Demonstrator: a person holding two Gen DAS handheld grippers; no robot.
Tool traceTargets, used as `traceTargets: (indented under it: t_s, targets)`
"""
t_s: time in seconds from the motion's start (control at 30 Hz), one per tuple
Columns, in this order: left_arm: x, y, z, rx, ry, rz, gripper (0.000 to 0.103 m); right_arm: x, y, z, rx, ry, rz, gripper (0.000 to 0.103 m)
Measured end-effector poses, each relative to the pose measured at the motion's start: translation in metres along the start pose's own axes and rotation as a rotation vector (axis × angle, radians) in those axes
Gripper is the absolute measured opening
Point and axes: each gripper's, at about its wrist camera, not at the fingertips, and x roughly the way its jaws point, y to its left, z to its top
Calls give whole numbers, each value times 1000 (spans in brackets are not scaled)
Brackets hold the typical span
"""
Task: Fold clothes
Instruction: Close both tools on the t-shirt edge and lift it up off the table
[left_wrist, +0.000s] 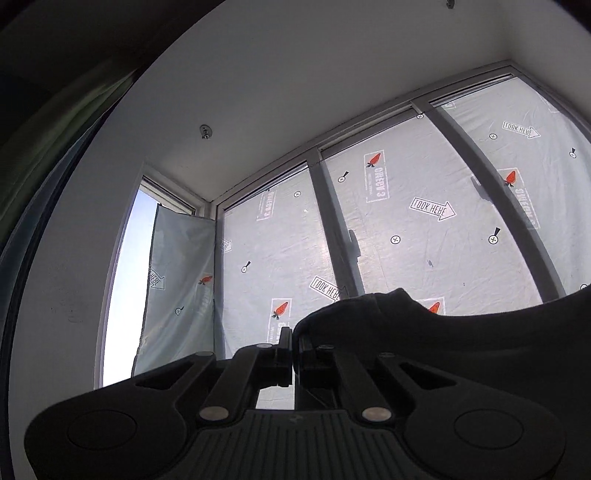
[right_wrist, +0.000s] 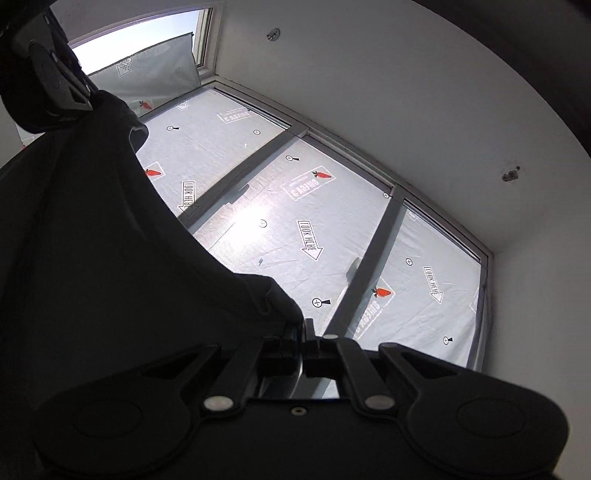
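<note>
A black garment (left_wrist: 461, 332) hangs stretched between my two grippers, held up high with both cameras tilted towards the ceiling. My left gripper (left_wrist: 293, 338) is shut on one edge of it; the cloth runs off to the right. My right gripper (right_wrist: 301, 326) is shut on another edge; the garment (right_wrist: 92, 240) spreads left and up to the left gripper (right_wrist: 79, 98), seen at the top left. The lower part of the garment is hidden.
A wall of windows (left_wrist: 406, 221) covered with pale printed sheets ("LOOK HERE" arrows, carrots) faces me. One uncovered pane (left_wrist: 125, 277) shows sky at the left. The white ceiling (left_wrist: 295, 74) with small fittings is above. No table is in view.
</note>
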Motion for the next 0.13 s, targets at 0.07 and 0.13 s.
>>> traceTargets:
  t_s: [0.07,0.13]
  targets:
    - [-7,5,21,-35,-40,1,3,-1,-20,16,9,-37,-30,2]
    - [-14,10,41,-71,-80,0,3,-2,-42,32,23,-78,-61,2]
